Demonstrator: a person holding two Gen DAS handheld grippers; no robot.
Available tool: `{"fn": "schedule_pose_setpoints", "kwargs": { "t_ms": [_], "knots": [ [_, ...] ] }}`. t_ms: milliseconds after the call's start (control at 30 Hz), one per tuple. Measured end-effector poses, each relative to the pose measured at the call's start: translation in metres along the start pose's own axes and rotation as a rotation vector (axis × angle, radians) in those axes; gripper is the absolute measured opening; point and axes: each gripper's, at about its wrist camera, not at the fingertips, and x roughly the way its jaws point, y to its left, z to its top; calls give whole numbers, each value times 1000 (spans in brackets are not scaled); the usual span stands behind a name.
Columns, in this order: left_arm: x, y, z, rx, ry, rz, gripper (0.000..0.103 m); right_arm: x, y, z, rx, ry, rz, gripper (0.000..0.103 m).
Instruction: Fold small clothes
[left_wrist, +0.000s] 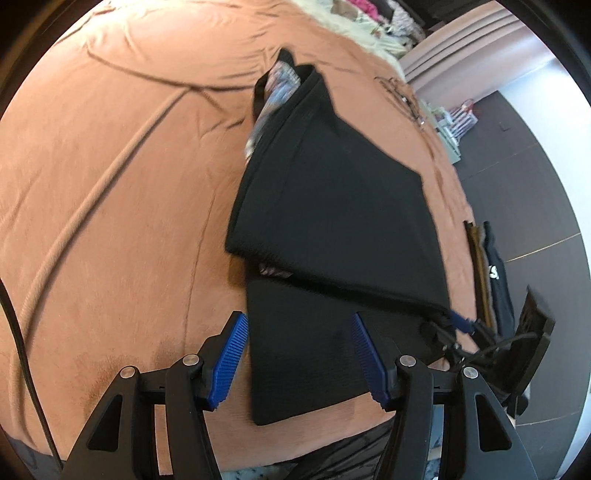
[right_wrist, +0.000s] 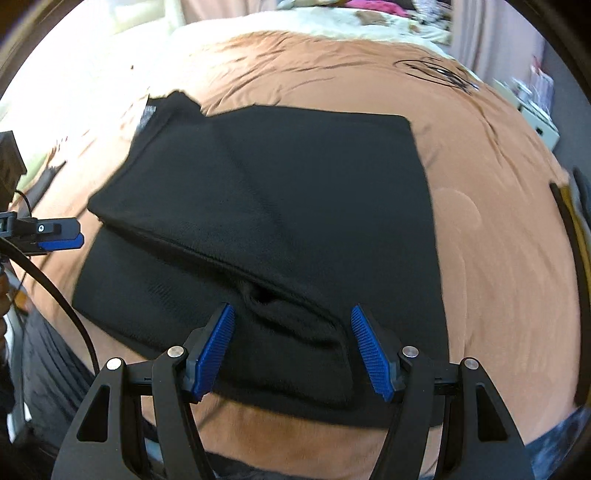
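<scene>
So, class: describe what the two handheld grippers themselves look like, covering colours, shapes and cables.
Both the left gripper and the right gripper have matte black angular frames with triangular cut-outs and silver round pivot pins. Their fingers carry ribbed blue pads. A black cable trails from the left gripper. No markings are visible.

I count one black garment (right_wrist: 280, 206) on one brown blanket (right_wrist: 498, 229), and my two grippers, left (left_wrist: 299, 358) and right (right_wrist: 293, 350).
</scene>
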Motion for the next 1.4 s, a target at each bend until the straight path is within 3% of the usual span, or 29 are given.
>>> {"fn": "schedule_pose_setpoints", "kwargs": {
  "t_ms": [100, 133, 167, 267, 367, 500, 667, 1067, 1400],
  "knots": [
    [10, 4, -2, -7, 34, 16, 60, 10, 8, 10, -38, 22, -20, 64],
    [11, 6, -3, -8, 42, 22, 60, 12, 10, 12, -49, 22, -28, 58],
    [12, 7, -4, -10, 48, 25, 60, 13, 12, 14, -57, 17, -35, 43],
    [11, 9, -4, -10, 53, 20, 60, 12, 7, 19, -39, -4, -16, 18],
    [11, 7, -4, 6, 59, 39, 60, 1, -3, 19, 5, -28, 47, 11],
    [10, 0, -5, 26, 53, 70, 60, -18, -23, 15, 92, -57, 163, 10],
    [9, -10, -7, 48, 47, 69, 60, -35, -49, 3, 182, -70, 222, 9],
    [25, -24, -9, 98, 79, 116, 60, -29, -97, -31, 315, -55, 216, 9],
    [32, -20, -4, 102, 71, 121, 60, -24, -88, -24, 278, -56, 123, 9]
  ]
}}
